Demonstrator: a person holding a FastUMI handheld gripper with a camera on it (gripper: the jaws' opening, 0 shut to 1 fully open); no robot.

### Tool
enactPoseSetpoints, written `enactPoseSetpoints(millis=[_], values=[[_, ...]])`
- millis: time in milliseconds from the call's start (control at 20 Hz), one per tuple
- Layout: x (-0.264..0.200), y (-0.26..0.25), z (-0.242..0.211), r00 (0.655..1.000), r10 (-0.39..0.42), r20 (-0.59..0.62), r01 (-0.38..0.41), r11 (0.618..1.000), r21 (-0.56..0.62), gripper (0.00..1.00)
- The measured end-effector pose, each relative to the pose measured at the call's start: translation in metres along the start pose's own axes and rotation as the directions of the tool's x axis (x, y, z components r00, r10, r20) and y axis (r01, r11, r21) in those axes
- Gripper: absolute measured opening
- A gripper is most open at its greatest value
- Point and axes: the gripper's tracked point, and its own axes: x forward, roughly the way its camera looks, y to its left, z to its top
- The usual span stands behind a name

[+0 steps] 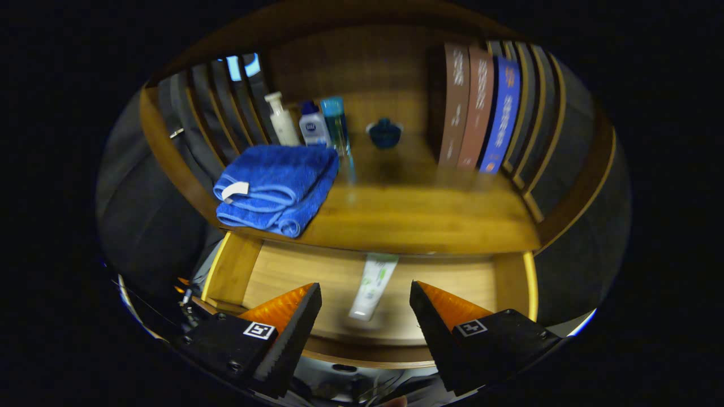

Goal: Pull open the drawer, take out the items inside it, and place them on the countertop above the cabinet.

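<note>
The wooden drawer is pulled open below the countertop. Inside it lies a white and green tube, lengthwise, partly tucked under the counter's front edge. My gripper hovers above the drawer with its fingers open. The tube lies below and between the two fingertips, which do not touch it. A folded blue towel rests on the left part of the countertop, overhanging its front edge a little.
At the back of the countertop stand a cream pump bottle, a white bottle with a blue cap and a tall teal bottle. A small blue jar sits mid-back. Upright books line the right side.
</note>
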Motion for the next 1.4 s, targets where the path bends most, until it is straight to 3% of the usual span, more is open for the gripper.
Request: enactPoseSetpoints(millis=[150,250,600,850,1150,1200,1400], values=[[0.04,0.0,-0.018,0.992,-0.046,-0.117,0.051,0.998,0.042,1.0],[0.064,-0.009,-0.018,0.985,-0.104,-0.135,0.106,0.994,0.006,1.0],[0.106,-0.012,-0.033,0.965,-0.175,-0.193,0.178,0.984,0.0,0.98],[0.123,-0.02,-0.057,0.941,-0.176,-0.289,0.199,0.979,0.052,0.73],[0.121,-0.028,-0.06,0.94,-0.233,-0.249,0.227,0.972,-0.054,0.41],[0.123,-0.025,-0.06,0.945,-0.214,-0.247,0.213,0.977,-0.033,0.3],[0.1,0.009,-0.068,0.957,-0.04,-0.287,0.075,0.991,0.111,0.3]])
